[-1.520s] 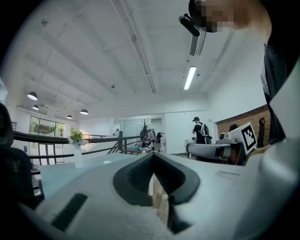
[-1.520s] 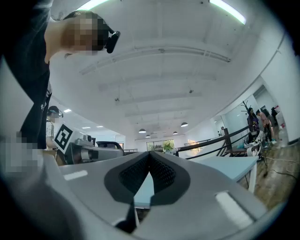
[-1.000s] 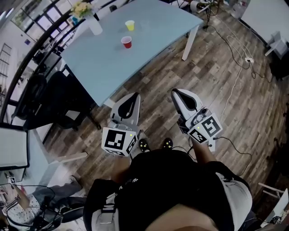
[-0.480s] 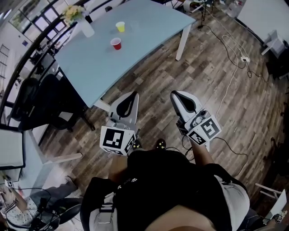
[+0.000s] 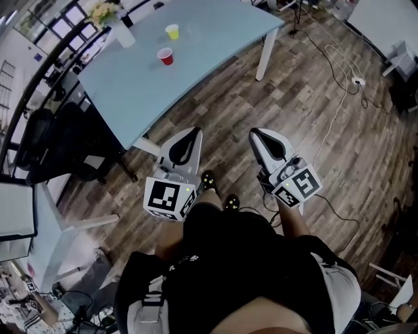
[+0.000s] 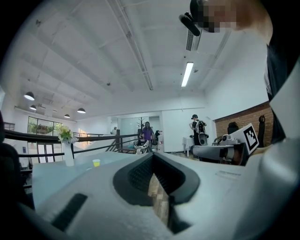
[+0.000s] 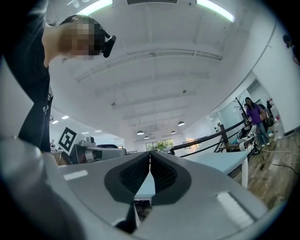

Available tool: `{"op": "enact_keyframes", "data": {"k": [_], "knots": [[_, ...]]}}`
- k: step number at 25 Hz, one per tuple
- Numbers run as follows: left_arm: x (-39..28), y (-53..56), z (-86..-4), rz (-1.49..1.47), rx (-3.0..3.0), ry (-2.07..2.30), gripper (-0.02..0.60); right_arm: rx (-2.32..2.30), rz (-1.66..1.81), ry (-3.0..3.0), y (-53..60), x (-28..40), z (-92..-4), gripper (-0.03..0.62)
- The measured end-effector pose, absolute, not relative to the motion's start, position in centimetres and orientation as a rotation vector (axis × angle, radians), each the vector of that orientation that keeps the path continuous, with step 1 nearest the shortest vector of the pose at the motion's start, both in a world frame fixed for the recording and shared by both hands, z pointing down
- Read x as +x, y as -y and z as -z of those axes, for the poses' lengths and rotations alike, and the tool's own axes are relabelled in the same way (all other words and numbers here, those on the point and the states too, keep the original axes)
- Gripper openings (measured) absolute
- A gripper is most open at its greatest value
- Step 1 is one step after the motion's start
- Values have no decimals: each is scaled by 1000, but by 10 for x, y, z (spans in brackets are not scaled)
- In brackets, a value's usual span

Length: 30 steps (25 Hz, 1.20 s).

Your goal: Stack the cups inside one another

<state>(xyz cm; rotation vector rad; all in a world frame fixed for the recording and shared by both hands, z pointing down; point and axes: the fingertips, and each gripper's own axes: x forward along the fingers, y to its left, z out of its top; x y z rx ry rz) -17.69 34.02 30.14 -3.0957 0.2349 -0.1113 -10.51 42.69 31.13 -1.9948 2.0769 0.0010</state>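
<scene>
From the head view, I hold my left tool and my right tool side by side in front of my body, over the wooden floor and well short of the desk. Both tools are clenched and empty. Each tool's own view shows its pads meeting at the tips, with only a narrow wedge of background below them: floorboards under the left, the desk top under the right.

The two cups stand upright and apart on the far part of the pale blue desk. The red cup is the nearer one. The yellow cup is beyond it, near a white vase of flowers at the desk's far edge. Only the head view shows both cups together. It also shows a dark office chair at the desk's left side, a white cable trailing over the floor to my right, and my shoes between the tools.

The left gripper view looks level across the desk and catches the yellow cup and the vase. It also catches a railing with people beyond it. The right gripper view tilts up toward the ceiling lights, with the desk's corner and a white leg at its right.
</scene>
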Motion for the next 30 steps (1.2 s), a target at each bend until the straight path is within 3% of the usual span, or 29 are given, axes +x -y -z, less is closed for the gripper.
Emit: {"op": "enact_keyframes", "data": {"k": [14, 30], "knots": [[-128, -300, -306, 76, -3111, -195, -12, -2060, 13, -2065, -398, -60, -320, 3], [-72, -179, -329, 62, -3157, -243, -12, -2086, 62, -2097, -284, -1, -333, 6]]}}
